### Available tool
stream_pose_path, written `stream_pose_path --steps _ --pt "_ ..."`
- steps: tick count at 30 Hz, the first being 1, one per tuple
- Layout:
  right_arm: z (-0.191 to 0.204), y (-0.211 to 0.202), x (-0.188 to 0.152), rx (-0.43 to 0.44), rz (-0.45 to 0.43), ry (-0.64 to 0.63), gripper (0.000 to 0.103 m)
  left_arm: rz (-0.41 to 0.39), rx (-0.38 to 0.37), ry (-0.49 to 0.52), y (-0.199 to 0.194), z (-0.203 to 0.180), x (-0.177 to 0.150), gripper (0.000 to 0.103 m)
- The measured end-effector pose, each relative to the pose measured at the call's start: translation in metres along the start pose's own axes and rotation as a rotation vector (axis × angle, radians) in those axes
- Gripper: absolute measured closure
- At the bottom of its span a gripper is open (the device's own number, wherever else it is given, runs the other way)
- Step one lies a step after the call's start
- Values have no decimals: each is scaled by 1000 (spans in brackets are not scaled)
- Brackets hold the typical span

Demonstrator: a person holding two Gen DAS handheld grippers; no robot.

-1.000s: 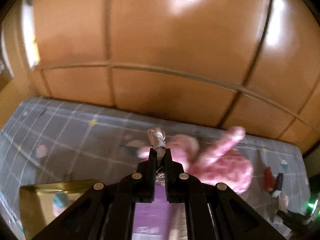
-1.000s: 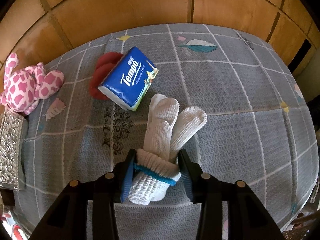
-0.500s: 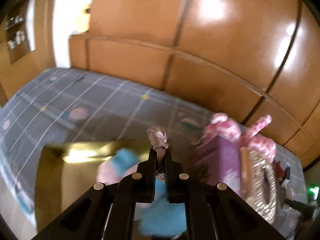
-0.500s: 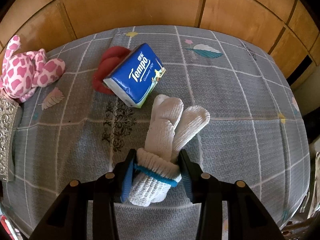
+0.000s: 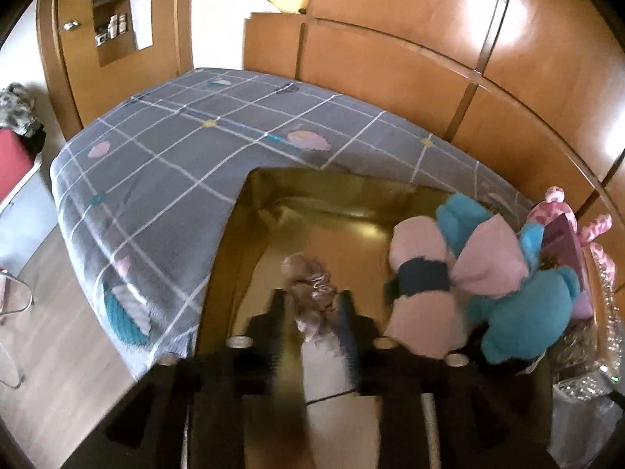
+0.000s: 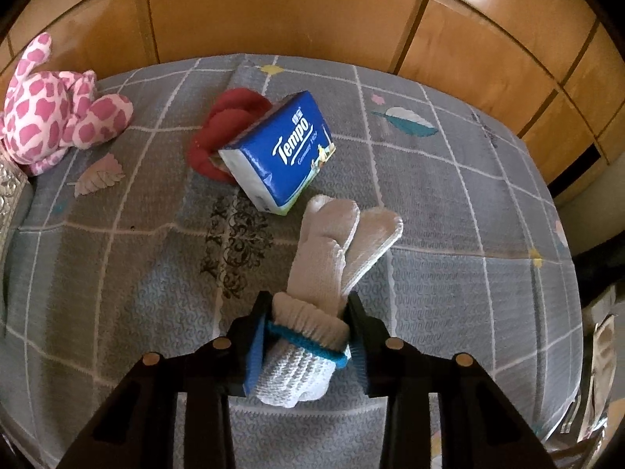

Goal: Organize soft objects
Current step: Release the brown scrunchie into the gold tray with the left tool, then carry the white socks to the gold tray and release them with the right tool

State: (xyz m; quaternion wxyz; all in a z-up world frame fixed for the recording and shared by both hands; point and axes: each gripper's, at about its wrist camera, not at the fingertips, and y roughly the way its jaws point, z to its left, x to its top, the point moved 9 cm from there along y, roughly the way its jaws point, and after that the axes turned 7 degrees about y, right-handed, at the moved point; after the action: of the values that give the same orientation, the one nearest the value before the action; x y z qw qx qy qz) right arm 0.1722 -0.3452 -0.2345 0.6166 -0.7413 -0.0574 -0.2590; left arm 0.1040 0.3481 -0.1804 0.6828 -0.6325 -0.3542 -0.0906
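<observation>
In the left wrist view my left gripper (image 5: 310,305) hangs over a gold box (image 5: 250,211) on the bed. Its jaws stand apart around a small pale plush item (image 5: 312,293) that looks blurred. A blue and pink plush toy (image 5: 468,281) lies in the box's right side. In the right wrist view my right gripper (image 6: 308,324) is shut on a pair of white knit gloves (image 6: 328,250) with a blue cuff band, just above the grey bed cover. A blue Tempo tissue pack (image 6: 281,152) leans on a red cloth (image 6: 222,125) beyond. A pink spotted plush (image 6: 50,105) lies far left.
The grey checked bed cover (image 6: 449,203) spans both views, with a wooden headboard (image 6: 273,11) behind. A purple box and a silver embossed lid (image 5: 566,246) stand right of the gold box. The bed edge drops to a wooden floor (image 5: 58,344) on the left.
My left gripper swung left and down over the gold box and its jaws have parted around the small plush item. My right gripper holds the gloves and has shifted slightly.
</observation>
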Motion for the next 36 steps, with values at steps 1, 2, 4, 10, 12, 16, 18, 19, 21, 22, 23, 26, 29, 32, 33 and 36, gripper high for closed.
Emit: stream_pose_path --steps 1,2,4,10,12,16,18,19,21,22,23,26,29,32,33,36 --pt "0 -2 0 1 -3 10 68 1 2 -3 0 3 -4 45" --pt "1 -3 0 5 -4 20 69 -3 4 -8 -1 5 -6 44" --pt "0 -4 2 17 -3 45 70 -24 0 -20 -7 6 -11 34" --pt "0 -8 8 73 8 142 71 -61 46 11 -28 -4 -24 21" --pt "7 -16 10 85 -4 157 71 -68 54 29 -34 -9 -28 19" --pt "30 -39 26 127 -60 146 71 -86 50 69 -45 -22 -35 12" --pt "45 -50 36 151 -86 125 71 -91 44 80 -49 -27 -38 12" --pt "56 -59 40 162 -99 113 71 -91 38 78 -51 -30 -40 11" --pt "71 -67 47 185 -115 97 71 -89 26 78 -54 -34 -43 6" --pt "79 -72 50 199 -121 87 71 -89 27 80 -55 -36 -43 5" --pt "90 -77 54 213 -128 74 71 -92 32 82 -57 -37 -44 2" --pt "119 -89 62 256 -144 39 71 -114 36 86 -64 -42 -44 0" --pt "151 -102 68 292 -166 0 71 -134 52 100 -71 -46 -43 0" --pt "181 -114 74 329 -186 -39 71 -140 60 115 -74 -50 -43 0" --pt "190 -119 76 340 -193 -50 71 -141 61 119 -75 -51 -44 0" --pt "216 -131 79 366 -211 -82 71 -145 64 127 -77 -54 -45 0"
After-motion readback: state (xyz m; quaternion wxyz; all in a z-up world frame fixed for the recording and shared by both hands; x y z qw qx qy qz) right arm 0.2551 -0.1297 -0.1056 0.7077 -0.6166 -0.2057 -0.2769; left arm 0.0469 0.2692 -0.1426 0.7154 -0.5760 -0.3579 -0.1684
